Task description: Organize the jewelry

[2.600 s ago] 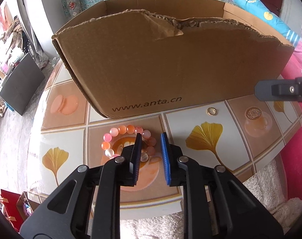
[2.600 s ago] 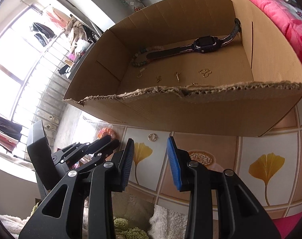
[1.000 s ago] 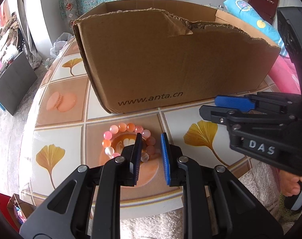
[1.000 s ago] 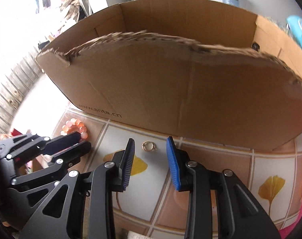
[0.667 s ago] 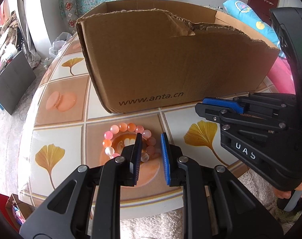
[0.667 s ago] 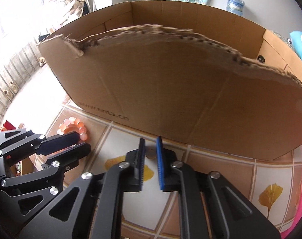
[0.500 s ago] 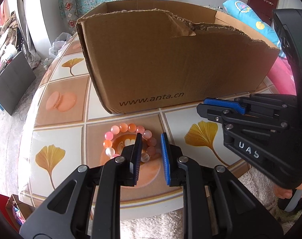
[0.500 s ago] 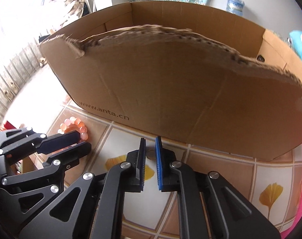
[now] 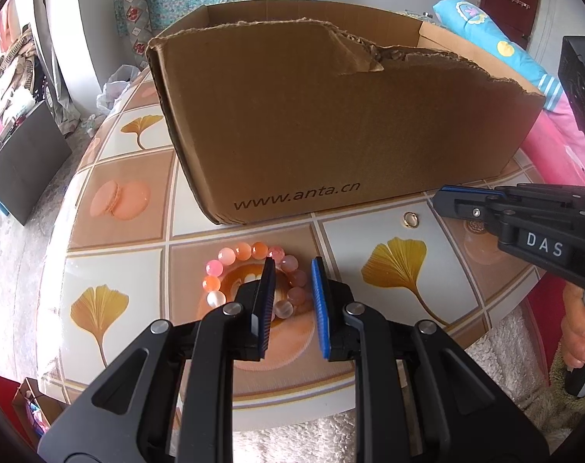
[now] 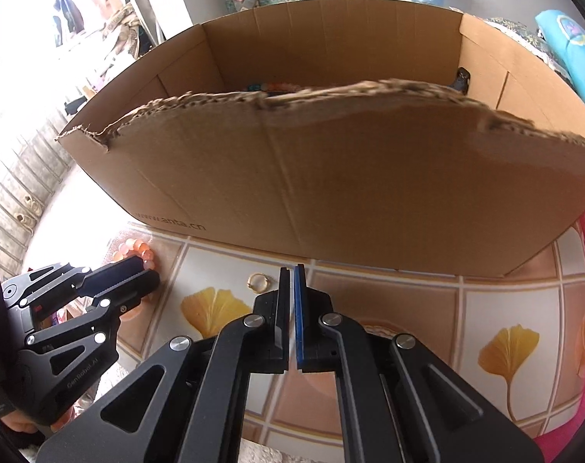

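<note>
Right hand-held gripper [image 10: 291, 270] is pressed shut on nothing, the small gold ring [image 10: 258, 281] lying on the tiled table [image 10: 389, 293] just left of its tips, while the left hand-held gripper [image 9: 292, 266], narrowly parted, straddles the pink-and-orange bead bracelet [image 9: 250, 251] before the torn cardboard box [image 9: 331, 123].

1. The left wrist view looks steeply down along the left gripper [image 9: 290, 301], which fills the lower frame, close over the table [image 9: 222, 227].
2. The right wrist view looks likewise along the right gripper [image 10: 291, 301], also close, from further right.
3. Both face the cardboard box [image 9: 331, 115] in the upper frame; both share its printed front wall, the bead bracelet [image 9: 250, 266] and the ring [image 9: 410, 219].
</note>
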A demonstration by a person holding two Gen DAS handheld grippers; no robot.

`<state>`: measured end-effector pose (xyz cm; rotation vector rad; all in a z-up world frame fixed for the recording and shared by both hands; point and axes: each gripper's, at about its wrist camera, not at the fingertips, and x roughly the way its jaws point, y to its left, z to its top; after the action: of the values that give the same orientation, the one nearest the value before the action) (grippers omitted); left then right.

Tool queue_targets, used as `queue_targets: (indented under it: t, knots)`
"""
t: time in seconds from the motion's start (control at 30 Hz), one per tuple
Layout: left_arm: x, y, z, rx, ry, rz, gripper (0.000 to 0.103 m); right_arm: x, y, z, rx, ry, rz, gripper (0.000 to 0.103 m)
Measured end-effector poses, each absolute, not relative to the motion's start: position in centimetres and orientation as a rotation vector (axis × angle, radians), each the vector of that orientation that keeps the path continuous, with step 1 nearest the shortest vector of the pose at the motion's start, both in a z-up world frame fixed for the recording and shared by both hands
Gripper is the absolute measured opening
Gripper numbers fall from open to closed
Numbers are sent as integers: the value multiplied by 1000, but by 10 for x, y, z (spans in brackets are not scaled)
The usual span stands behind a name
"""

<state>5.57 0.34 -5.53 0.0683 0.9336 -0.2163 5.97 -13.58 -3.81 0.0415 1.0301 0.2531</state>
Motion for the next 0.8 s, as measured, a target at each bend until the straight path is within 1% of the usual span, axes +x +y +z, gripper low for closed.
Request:
queue_targets:
  t: [0.27, 0.37, 0.4, 0.43, 0.5, 0.8]
  knots:
    - [56, 1, -56, 76, 933, -212, 18, 65, -122, -41, -10, 1026, 289, 2]
    - [56, 1, -56, 76, 933, -212, 18, 62, -111, -41, -31, 1022, 306, 4]
    - [56, 1, -56, 76, 933, -213, 18, 61, -109, -41, -37, 1024, 312, 7]
    - [56, 1, -56, 76, 933, -213, 18, 62, -105, -42, -45, 1028, 315, 13]
    - [56, 0, -56, 78, 932, -212, 18, 61, -102, -43, -67, 1028, 315, 18]
    - [55, -2, -57, 75, 932, -211, 18, 54, -88, -47, -160, 1010, 306, 18]
